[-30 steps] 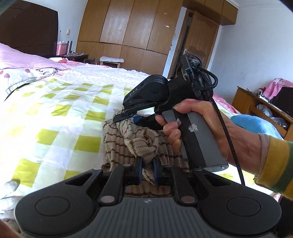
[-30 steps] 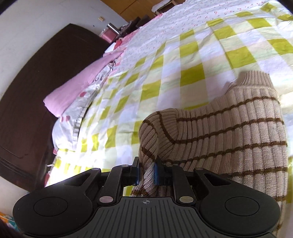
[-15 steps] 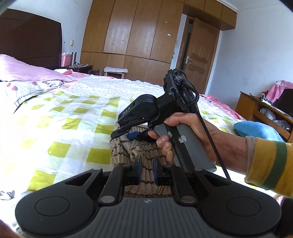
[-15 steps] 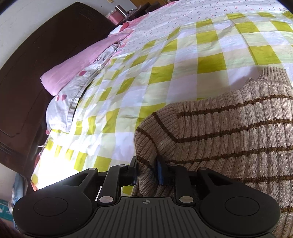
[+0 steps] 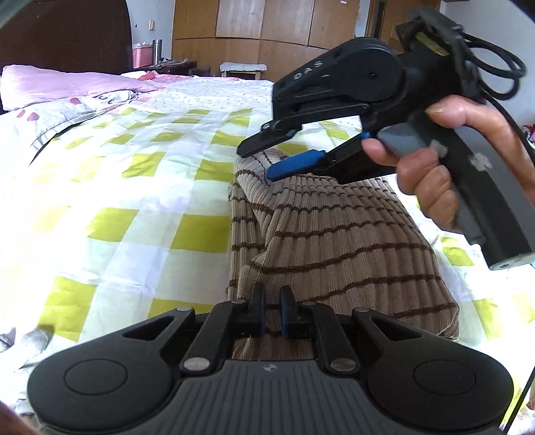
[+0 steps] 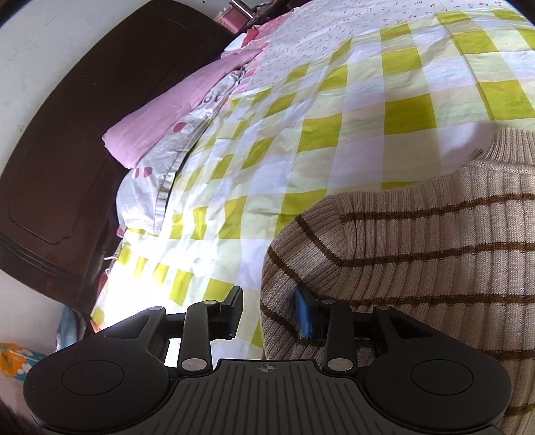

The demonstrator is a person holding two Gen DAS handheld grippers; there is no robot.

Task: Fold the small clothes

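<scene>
A small beige knit sweater with brown stripes (image 5: 334, 241) lies folded on the bed's yellow-checked sheet (image 5: 133, 200). My left gripper (image 5: 271, 313) is at the sweater's near edge, jaws nearly closed with a narrow gap and a little fabric between them. My right gripper (image 5: 264, 160) hovers over the sweater's far end, jaws open and empty. In the right wrist view the right gripper (image 6: 269, 314) is open, its blue right pad against the sweater's (image 6: 418, 267) folded edge and its left finger over the sheet (image 6: 334, 134).
A pink pillow (image 5: 60, 87) and a white patterned pillow (image 6: 160, 180) lie at the bed's head by a dark headboard (image 6: 67, 134). Wooden wardrobes (image 5: 267, 30) stand behind the bed. The sheet stretches to the left of the sweater.
The right gripper has opened and let go of the sweater edge. The sweater has come down from a raised bunch to lie flat on the bed. Both grippers moved lower.
</scene>
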